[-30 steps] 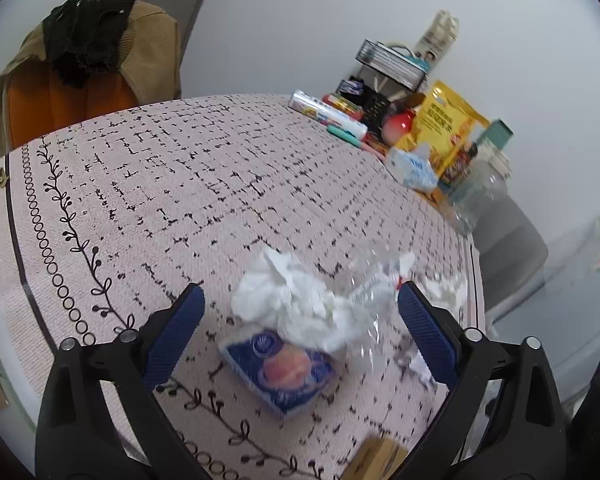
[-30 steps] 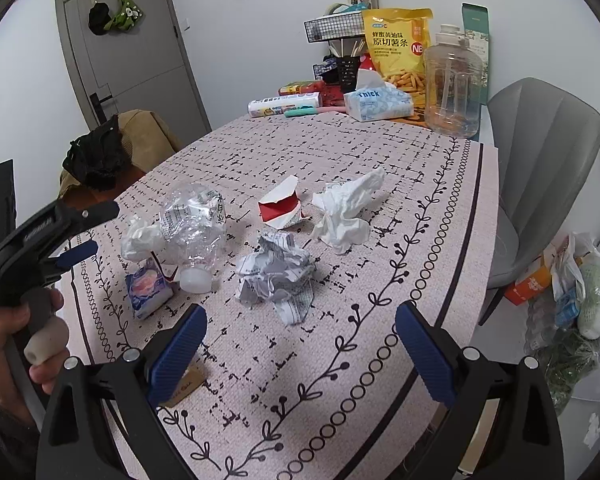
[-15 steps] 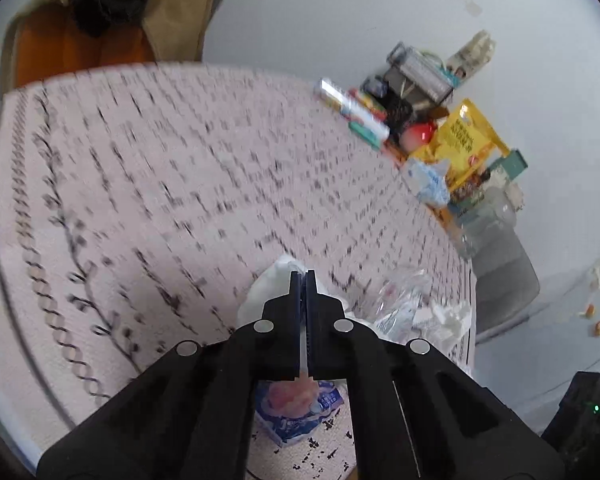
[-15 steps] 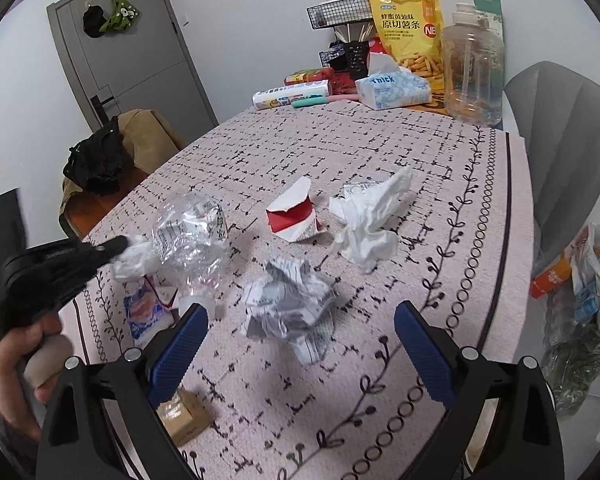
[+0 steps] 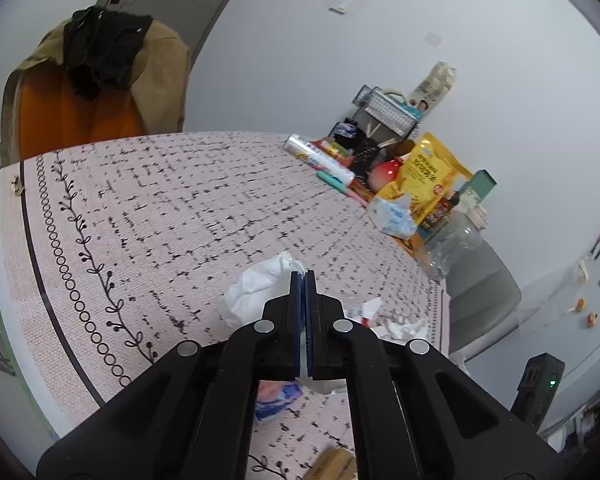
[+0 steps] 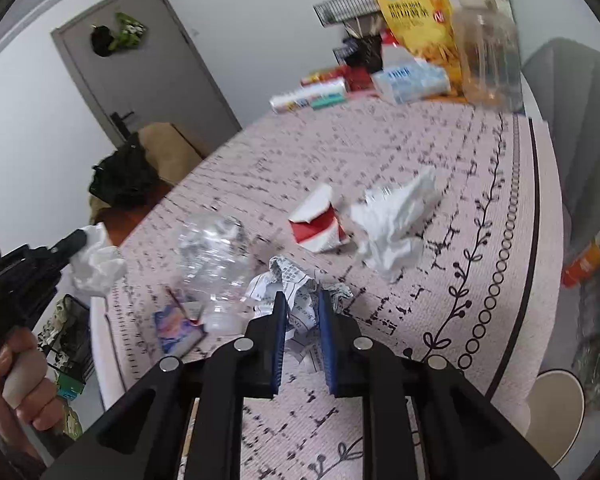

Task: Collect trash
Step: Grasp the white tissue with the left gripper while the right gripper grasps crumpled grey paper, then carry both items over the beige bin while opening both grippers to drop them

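The near half of the table (image 6: pixel 440 312) is crowded: a crushed clear bottle (image 6: pixel 216 256), a red-and-white carton (image 6: pixel 320 228), a white tissue wad (image 6: pixel 392 224) and a blue wrapper (image 6: pixel 176 326) lie close together, with only narrow gaps between them. Beyond them the patterned cloth runs bare to the far edge, where a yellow snack bag (image 6: pixel 420 8), a tissue pack (image 6: pixel 412 80) and a clear jug (image 6: pixel 488 48) block the wall side. A grey chair (image 6: pixel 580 128) closes off the right edge.

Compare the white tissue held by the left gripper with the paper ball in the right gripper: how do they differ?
The white tissue is plain, soft and lifted off the table; the paper ball is printed with text and lies on it. The left gripper pinches only the tissue's edge; the right gripper flanks the ball. Both are crumpled.
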`<state>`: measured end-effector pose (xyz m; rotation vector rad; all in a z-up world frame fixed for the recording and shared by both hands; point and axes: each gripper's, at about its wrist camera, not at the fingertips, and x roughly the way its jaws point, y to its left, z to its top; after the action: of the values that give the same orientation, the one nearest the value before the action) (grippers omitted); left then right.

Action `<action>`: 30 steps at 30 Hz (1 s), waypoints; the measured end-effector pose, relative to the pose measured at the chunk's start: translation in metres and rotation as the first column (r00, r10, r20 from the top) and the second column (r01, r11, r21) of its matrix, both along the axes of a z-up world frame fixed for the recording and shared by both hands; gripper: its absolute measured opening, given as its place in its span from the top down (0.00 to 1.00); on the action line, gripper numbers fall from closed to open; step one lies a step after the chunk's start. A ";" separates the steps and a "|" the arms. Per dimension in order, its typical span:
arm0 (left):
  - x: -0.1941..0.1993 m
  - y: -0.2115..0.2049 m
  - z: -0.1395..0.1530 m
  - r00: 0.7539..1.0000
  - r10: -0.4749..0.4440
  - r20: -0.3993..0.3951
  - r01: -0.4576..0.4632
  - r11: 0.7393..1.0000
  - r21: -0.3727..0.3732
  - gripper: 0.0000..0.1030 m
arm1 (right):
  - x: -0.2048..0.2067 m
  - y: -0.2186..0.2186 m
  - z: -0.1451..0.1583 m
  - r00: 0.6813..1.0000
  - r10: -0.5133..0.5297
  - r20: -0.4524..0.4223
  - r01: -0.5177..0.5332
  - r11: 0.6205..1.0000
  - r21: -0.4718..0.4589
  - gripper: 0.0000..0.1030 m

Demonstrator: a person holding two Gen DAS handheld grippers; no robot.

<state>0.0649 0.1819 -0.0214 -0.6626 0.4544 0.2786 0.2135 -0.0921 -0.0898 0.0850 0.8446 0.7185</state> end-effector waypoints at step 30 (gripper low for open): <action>0.090 -0.227 0.041 0.895 -0.447 -0.004 0.443 0.887 0.127 0.98 | -0.030 -0.229 0.046 0.910 -0.402 0.102 0.394 0.915 0.090 0.85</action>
<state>0.1552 -0.0447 0.0198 -0.4215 0.5470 -0.1382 0.1836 -0.3209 -0.0435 0.2658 0.6602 0.3609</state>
